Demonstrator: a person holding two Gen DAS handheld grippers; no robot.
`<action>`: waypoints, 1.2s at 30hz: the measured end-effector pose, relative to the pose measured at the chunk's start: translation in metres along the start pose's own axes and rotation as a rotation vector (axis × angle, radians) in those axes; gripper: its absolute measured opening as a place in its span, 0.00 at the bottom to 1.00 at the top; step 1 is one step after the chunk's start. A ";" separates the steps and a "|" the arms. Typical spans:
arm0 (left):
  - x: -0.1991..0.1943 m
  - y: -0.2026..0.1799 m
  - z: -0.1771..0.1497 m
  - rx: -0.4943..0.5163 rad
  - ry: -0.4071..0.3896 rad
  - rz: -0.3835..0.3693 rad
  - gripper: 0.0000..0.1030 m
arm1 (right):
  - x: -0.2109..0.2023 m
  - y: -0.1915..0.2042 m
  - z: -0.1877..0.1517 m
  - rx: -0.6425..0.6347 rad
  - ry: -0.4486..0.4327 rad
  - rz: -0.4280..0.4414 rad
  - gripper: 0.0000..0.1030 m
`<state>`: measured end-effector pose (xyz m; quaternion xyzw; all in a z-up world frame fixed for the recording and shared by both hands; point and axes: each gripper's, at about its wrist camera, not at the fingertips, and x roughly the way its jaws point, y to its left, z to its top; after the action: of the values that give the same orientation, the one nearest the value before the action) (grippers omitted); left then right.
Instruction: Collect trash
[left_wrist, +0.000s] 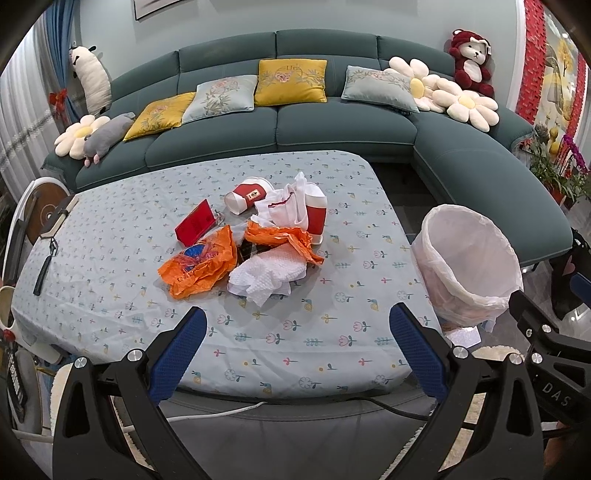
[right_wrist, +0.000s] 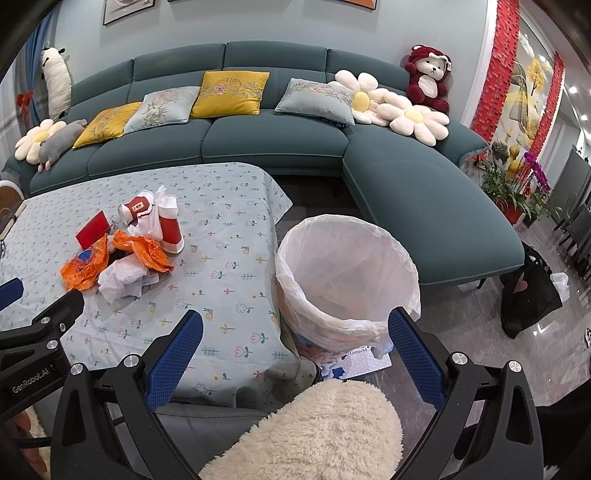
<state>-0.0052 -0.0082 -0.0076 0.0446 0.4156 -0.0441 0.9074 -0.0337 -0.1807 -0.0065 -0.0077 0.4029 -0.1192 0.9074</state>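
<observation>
Living-room table (left_wrist: 110, 295) with floral cloth, trash heaped mid-way, nothing collected yet.
Both my grippers, left gripper (left_wrist: 297, 354) and right gripper (right_wrist: 295, 356), hang wide open and empty; beyond, orange bags (left_wrist: 199, 264), tissue (left_wrist: 267, 275), red cups (left_wrist: 316, 218); lined bin (right_wrist: 347, 277) waits beside for drops.

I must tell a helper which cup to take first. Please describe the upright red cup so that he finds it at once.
Look at the table with the flowered cloth in front of the green sofa, at the trash pile in its middle. The upright red cup stands at the pile's right edge, beside a white bag. The other red cup lies on its side.
</observation>
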 end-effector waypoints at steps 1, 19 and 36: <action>0.000 0.000 0.000 -0.002 0.001 -0.004 0.92 | 0.000 0.000 0.000 0.000 0.001 -0.001 0.93; 0.020 0.041 -0.004 -0.085 0.020 0.007 0.92 | 0.009 0.033 0.009 -0.042 -0.002 0.016 0.93; 0.072 0.125 0.000 -0.211 0.087 0.056 0.92 | 0.052 0.118 0.037 -0.112 0.050 0.204 0.84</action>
<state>0.0564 0.1128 -0.0563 -0.0374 0.4556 0.0274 0.8890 0.0515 -0.0802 -0.0324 -0.0142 0.4301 -0.0038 0.9026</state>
